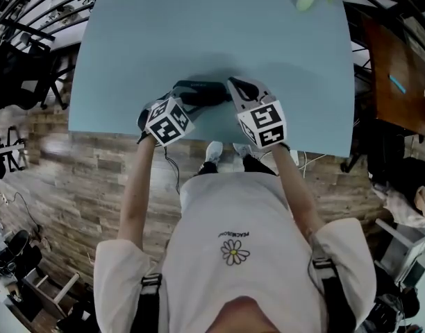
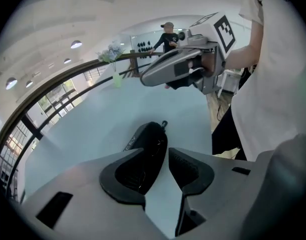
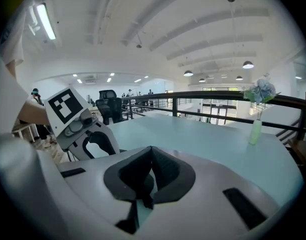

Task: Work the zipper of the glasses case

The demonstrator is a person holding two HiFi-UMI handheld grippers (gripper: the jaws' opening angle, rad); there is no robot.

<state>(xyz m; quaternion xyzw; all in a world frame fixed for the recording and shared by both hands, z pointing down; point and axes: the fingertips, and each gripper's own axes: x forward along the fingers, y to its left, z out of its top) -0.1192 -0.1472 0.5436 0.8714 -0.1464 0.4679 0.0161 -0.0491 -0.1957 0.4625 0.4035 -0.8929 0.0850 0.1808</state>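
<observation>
Currently: left claw [image 2: 162, 164] stands wide, pads touching nothing. The black oval fabric glasses case [image 2: 150, 141] lies flat on the pale blue bench [image 2: 88, 134], near its front edge, its near end between the jaw tips and partly behind the left jaw. The claw points steeply down at it, which I judge to be a line-up for bracing the body.

Right claw [image 3: 152, 155]: jaws pressed together, nothing visible between them. It points almost level across the bench. In the head view its tip sits just beside the case's right end.

Small metal zipper pull [image 2: 164, 125] sticks up at the case's far end, free of both claws. Judgement: pull not yet gripped.

Further out: slim pale green vase of blue flowers [image 3: 254, 126] at the far bench edge, well apart.

Hard to read: the zipper track, so open or closed unknown. The right gripper view does not show the case. The head view hides both claw tips' contact with it.
</observation>
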